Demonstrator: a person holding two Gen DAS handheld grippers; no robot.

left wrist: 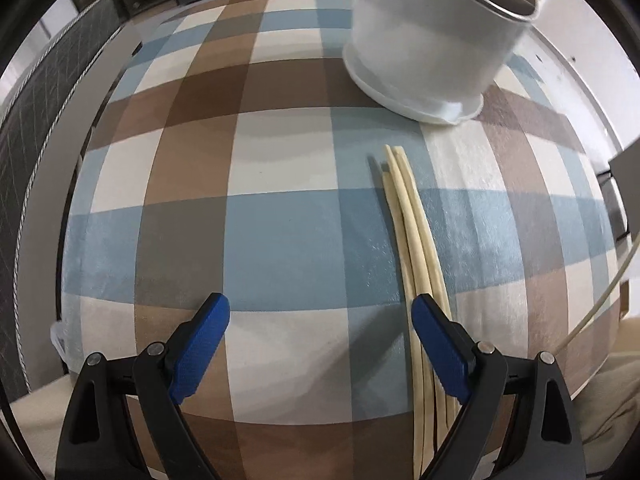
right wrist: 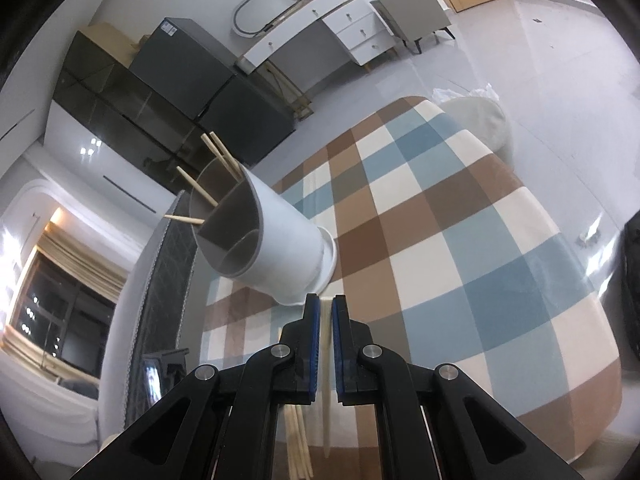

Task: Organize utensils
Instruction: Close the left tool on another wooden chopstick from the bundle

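Right tool (right wrist: pixel 326 308) grips one chopstick (right wrist: pixel 327 380) (left tool (left wrist: pixel 320 312) gapes)

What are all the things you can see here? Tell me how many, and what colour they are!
holder: one, white with grey inside, standing on the table near its edge
standing chopsticks: four, tan, sticking out of the holder
loose chopsticks: three or four, pale cream, lying side by side on the table in front of the holder
held chopstick: one, pale cream, between the right gripper's pads
tablecloth: one, blue, brown and cream checks, covering the table
cabinets: several, dark, against the far wall
desk: one, white with drawers, beside the cabinets
left gripper: one, black with blue pads, open above the tablecloth
right gripper: one, black with blue pads, shut on the held chopstick
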